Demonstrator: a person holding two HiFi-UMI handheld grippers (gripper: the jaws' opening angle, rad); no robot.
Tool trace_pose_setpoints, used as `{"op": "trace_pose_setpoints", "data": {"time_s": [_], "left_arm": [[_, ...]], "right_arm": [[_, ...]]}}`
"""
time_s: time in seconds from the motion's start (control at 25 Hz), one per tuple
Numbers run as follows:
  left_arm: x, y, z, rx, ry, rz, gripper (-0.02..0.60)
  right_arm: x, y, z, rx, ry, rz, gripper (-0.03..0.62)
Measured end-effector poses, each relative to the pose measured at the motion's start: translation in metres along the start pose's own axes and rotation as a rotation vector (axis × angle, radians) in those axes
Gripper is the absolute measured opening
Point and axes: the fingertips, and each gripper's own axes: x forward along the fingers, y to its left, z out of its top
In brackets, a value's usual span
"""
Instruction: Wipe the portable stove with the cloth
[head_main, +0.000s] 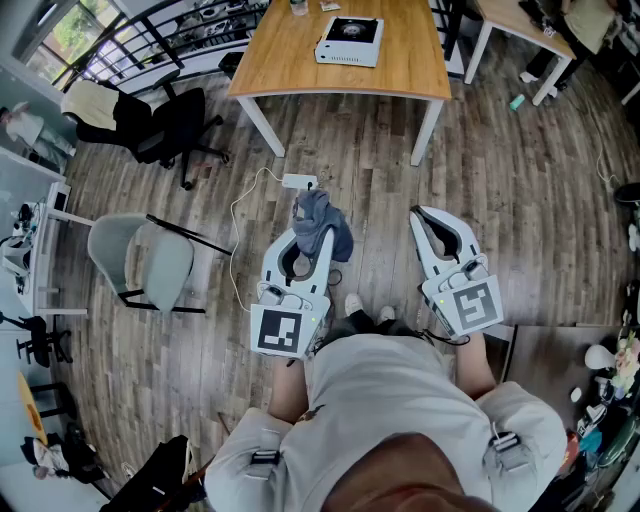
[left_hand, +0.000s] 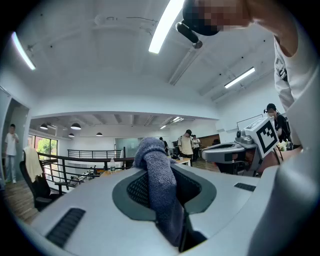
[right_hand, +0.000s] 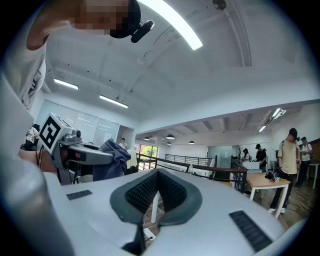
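The white portable stove (head_main: 350, 41) sits on a wooden table (head_main: 300, 60) at the far end of the head view, well ahead of both grippers. My left gripper (head_main: 308, 232) is shut on a blue-grey cloth (head_main: 324, 226), held at waist height above the floor. In the left gripper view the cloth (left_hand: 159, 186) bunches up over the jaws and hangs down between them. My right gripper (head_main: 434, 224) is level with it to the right, jaws together with nothing in them. The right gripper view shows that gripper (right_hand: 157, 176), and the cloth (right_hand: 114, 158) off to the left.
A white power strip (head_main: 298, 181) and its cable lie on the wood floor between me and the table. A grey chair (head_main: 150, 262) and a black office chair (head_main: 172, 126) stand to the left. A second table (head_main: 515, 20) is at the back right. People stand in the distance.
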Motion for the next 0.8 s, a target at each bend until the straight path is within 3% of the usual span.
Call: {"op": "trace_pose_setpoints", "data": {"time_s": [0.48,0.8], "left_arm": [[0.010,-0.043,-0.007,-0.003,0.054,0.025,0.097],[0.047,-0.029,-0.016,-0.002,0.060,0.014,0.097]], "right_arm": [[-0.029,-0.022,-0.010,0.051,-0.036,0.021,0.020],[0.000,-0.046,-0.023,0.043,-0.011,0.024,0.020]]}}
